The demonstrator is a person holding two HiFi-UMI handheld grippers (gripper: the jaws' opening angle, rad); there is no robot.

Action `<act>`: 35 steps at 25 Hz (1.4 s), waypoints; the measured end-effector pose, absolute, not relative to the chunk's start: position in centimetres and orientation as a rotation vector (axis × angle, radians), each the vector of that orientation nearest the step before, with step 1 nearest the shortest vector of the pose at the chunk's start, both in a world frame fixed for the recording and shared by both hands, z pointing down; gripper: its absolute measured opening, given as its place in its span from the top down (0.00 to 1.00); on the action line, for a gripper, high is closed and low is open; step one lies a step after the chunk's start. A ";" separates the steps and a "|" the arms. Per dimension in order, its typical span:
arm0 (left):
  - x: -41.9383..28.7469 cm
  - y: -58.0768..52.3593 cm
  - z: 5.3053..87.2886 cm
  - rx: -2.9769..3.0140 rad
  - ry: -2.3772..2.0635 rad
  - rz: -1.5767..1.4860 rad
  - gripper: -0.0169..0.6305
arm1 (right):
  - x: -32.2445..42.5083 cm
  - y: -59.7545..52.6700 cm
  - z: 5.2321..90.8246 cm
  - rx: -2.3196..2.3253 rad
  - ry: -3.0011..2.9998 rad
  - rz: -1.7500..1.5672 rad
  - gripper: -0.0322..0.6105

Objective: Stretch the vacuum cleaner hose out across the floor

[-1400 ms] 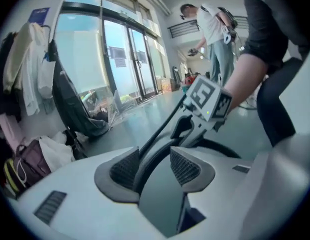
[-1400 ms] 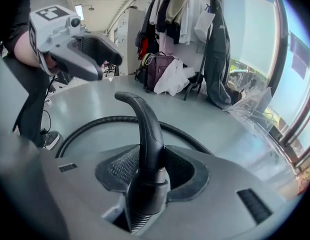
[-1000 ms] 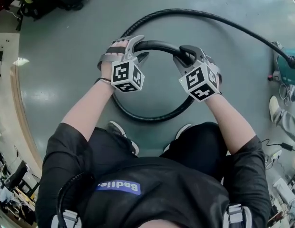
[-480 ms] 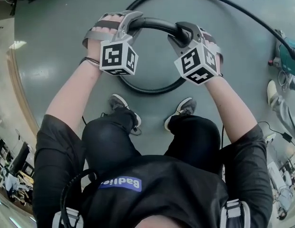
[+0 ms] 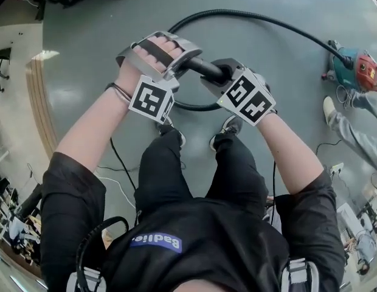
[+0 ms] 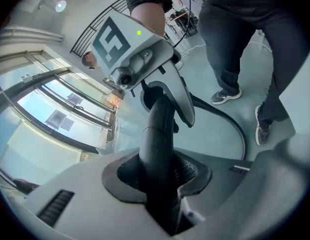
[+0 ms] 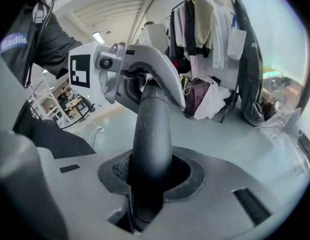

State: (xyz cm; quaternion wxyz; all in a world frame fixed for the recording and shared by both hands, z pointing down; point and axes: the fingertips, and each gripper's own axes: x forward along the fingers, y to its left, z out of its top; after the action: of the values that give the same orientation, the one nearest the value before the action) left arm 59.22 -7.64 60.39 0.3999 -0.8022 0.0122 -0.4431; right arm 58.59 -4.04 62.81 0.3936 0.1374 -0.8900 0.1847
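Gripping the hose (image 5: 205, 68) at upper centre with the left tongs (image 5: 178, 61) and right tongs (image 5: 224, 76), both just squeezed shut round it, now hold firm, spread apart steadily and lay the loop straight along the floor (image 5: 97, 35) from the vacuum cleaner (image 5: 357, 70) at upper right.

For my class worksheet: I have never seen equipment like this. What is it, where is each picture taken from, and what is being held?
No robot: a person holds a two-jaw gripper in each hand, and the marker cubes are part of them. The head view looks down from the person's head: the left gripper and right gripper both clamp a black hose, which curves over the floor to a vacuum cleaner. Each gripper view comes from a camera riding on that gripper, looking along its jaws; each shows the hose clamped there and the other gripper beyond. Both pairs of jaws have just been closing on the hose.
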 end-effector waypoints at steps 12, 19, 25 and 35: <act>61.9 4.3 52.5 -2.608 0.410 -1.201 0.56 | 66.4 -2.3 55.4 1.107 -2.098 1.315 0.78; 68.1 7.9 51.3 -2.772 0.635 -1.267 0.45 | 71.0 -2.6 49.6 1.270 -2.069 1.425 0.78; 69.2 9.5 49.1 -2.710 0.550 -1.302 0.45 | 73.6 -2.7 46.4 1.370 -2.030 1.651 0.78; 57.4 8.9 47.6 -2.742 0.426 -1.306 0.68 | 61.9 -2.0 38.3 1.435 -2.099 1.853 0.78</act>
State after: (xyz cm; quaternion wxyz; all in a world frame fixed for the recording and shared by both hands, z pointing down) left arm 57.42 8.88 47.60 0.0375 -0.8935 0.1388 -0.4255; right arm 61.92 -1.97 38.28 -0.0022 0.4562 -0.6671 0.5889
